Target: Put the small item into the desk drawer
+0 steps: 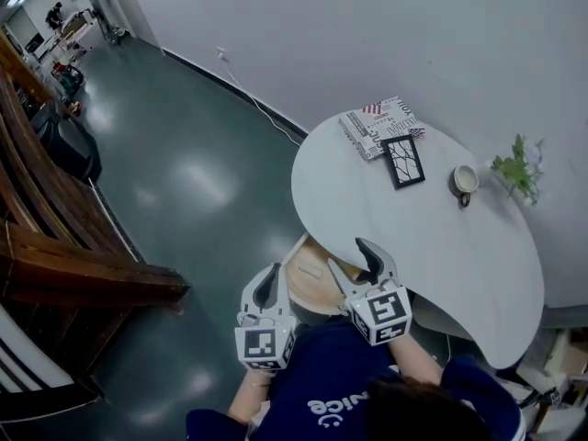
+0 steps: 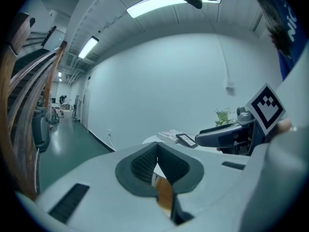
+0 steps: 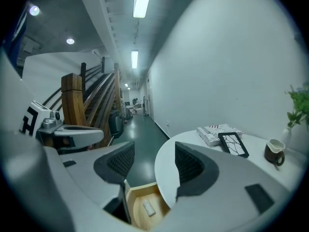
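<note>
Below the near edge of the white table (image 1: 395, 246), the wooden drawer (image 1: 322, 294) is seen pulled out. The small white item (image 3: 148, 208) is found lying flat on its bottom, free of both tongs. The right tongs (image 3: 154, 166) are held just above the open drawer with the jaws wide apart. Nothing is gripped between them, and the item is seen through the gap, well below the pads. The left tongs (image 2: 157, 161) are held at the left side of the drawer with the pads closed together and nothing caught between them. Only a strip of the drawer wood is seen behind them.

The placing step is judged to be done, since the item rests inside the drawer and is gripped by nothing. What remains is judged to be the clearing of the tongs and, if it is wanted, the shutting of the drawer. For this, the right tongs should be lifted up and back so that the drawer is not struck. The drawer should then be pushed straight under the table, gently, so that the light item is not made to slide.
</note>
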A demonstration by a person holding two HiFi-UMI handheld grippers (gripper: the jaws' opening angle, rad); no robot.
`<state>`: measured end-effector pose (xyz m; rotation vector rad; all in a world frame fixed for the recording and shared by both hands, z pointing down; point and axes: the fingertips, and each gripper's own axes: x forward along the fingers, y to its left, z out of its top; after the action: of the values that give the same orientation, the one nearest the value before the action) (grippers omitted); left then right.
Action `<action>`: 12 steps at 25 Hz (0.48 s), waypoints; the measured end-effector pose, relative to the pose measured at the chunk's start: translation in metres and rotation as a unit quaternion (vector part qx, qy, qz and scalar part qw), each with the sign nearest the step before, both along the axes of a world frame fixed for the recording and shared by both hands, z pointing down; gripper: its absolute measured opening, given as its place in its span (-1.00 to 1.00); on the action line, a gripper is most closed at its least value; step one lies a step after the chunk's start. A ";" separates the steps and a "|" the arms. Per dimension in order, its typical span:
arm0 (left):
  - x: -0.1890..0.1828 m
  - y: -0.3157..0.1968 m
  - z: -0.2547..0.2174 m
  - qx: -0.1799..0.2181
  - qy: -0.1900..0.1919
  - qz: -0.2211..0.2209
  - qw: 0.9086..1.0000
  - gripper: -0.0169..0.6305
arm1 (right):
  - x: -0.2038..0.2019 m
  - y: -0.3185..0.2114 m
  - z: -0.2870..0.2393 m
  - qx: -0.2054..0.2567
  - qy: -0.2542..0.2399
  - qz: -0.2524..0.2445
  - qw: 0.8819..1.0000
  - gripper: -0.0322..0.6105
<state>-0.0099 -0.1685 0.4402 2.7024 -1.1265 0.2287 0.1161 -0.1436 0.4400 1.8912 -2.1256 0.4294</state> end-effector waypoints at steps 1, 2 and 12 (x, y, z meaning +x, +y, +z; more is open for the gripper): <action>0.003 0.001 -0.002 0.001 0.001 0.007 1.000 -0.94 | 0.004 0.001 -0.003 0.003 0.001 0.007 1.000 -0.06; 0.006 0.001 -0.004 0.003 0.001 0.013 1.000 -0.94 | 0.007 0.002 -0.005 0.006 0.002 0.012 1.000 -0.08; 0.017 -0.003 -0.009 0.005 -0.001 0.007 1.000 -0.94 | 0.024 0.002 -0.014 0.034 0.011 0.027 0.999 -0.86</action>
<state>0.0067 -0.1716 0.4314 2.7208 -1.1118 0.2300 0.1400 -0.1414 0.4258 1.9862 -2.1049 0.3498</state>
